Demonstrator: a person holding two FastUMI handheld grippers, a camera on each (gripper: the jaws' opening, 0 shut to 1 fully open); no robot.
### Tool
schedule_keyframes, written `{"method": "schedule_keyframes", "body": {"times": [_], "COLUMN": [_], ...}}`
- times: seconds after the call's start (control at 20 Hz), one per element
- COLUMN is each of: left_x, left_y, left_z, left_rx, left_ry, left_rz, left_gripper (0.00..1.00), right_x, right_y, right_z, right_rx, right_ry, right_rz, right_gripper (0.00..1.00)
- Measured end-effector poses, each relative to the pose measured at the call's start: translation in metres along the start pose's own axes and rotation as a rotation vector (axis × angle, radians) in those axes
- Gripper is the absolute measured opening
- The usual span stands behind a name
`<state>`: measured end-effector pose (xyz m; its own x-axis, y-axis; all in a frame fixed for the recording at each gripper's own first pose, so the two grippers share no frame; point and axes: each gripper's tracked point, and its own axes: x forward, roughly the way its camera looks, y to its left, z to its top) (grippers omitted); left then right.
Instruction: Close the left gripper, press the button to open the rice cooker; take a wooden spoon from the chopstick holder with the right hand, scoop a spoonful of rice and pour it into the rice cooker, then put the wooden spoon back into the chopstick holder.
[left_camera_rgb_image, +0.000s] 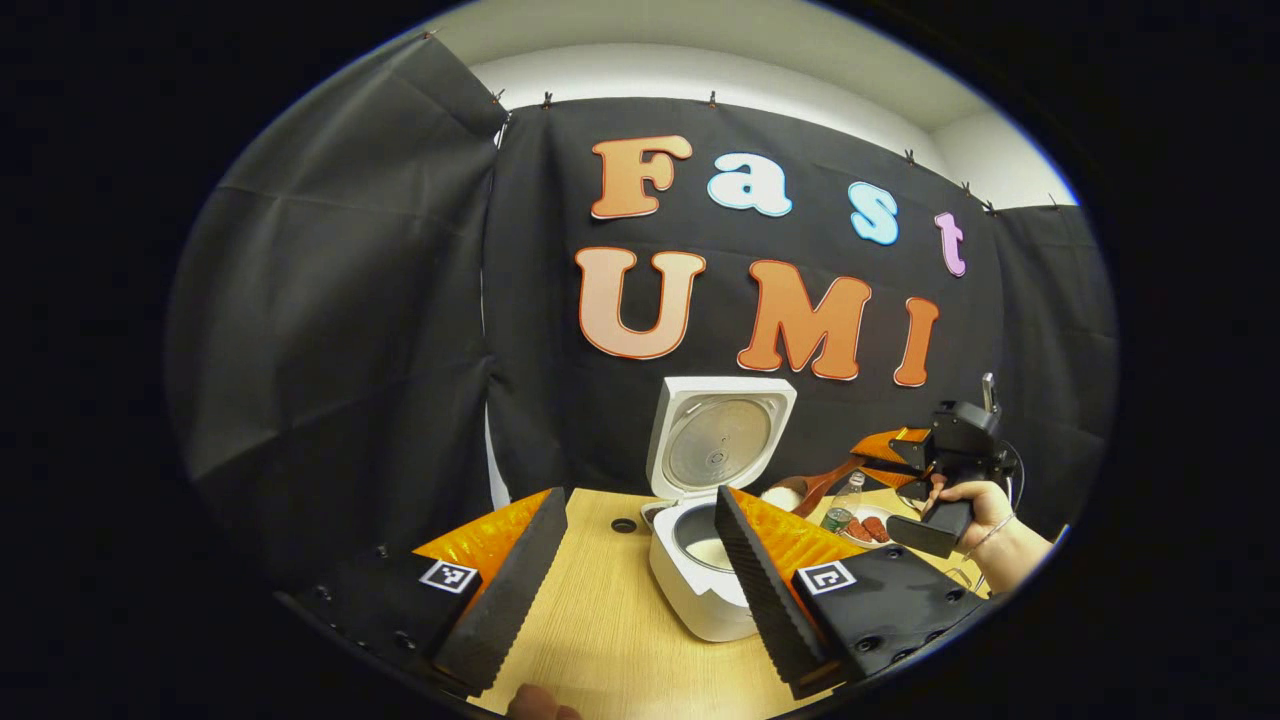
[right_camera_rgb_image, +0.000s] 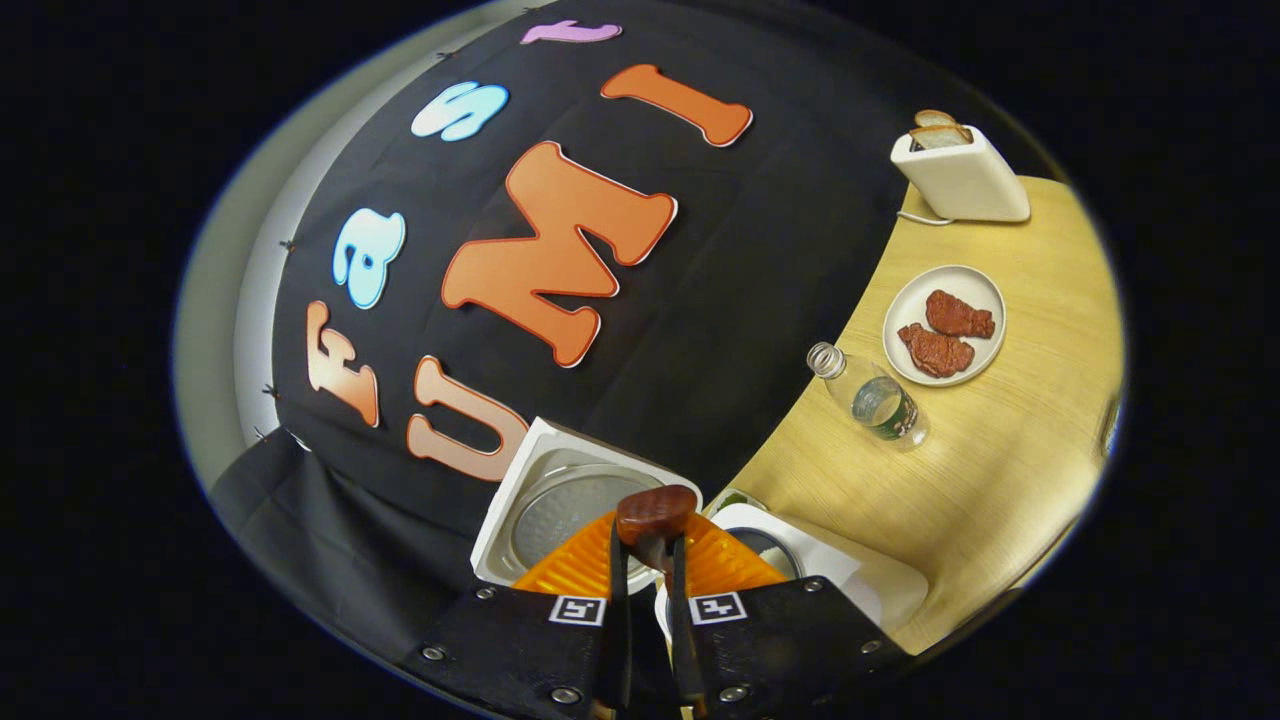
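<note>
Right gripper (right_camera_rgb_image: 648, 590) is clamped on the wooden spoon (right_camera_rgb_image: 655, 515), held over the open rice cooker (right_camera_rgb_image: 800, 560) near the table (right_camera_rgb_image: 1000, 480) edge; left gripper (left_camera_rgb_image: 640, 570) is spread wide.

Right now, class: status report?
Left gripper open, idle. Right gripper shut on brown wooden spoon above white rice cooker, lid up. Nothing in the way.

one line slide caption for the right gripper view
Right gripper shut on wooden spoon above the open rice cooker.
</note>
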<state>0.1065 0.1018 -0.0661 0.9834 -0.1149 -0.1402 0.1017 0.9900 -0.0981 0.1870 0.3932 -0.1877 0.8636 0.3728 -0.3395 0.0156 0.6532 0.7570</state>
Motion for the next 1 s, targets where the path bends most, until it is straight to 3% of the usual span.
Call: {"method": "schedule_keyframes", "body": {"times": [1.0], "left_x": [-0.009], "left_y": [0.002], "left_z": [0.008], "left_rx": [-0.005], "left_ry": [-0.028], "left_rz": [0.011], "left_gripper": [1.0], "right_x": [-0.01], "right_y": [0.048], "right_z": [0.014], "right_rx": [-0.325], "right_ry": [-0.065], "right_rz": [0.051], "right_gripper": [0.16]}}
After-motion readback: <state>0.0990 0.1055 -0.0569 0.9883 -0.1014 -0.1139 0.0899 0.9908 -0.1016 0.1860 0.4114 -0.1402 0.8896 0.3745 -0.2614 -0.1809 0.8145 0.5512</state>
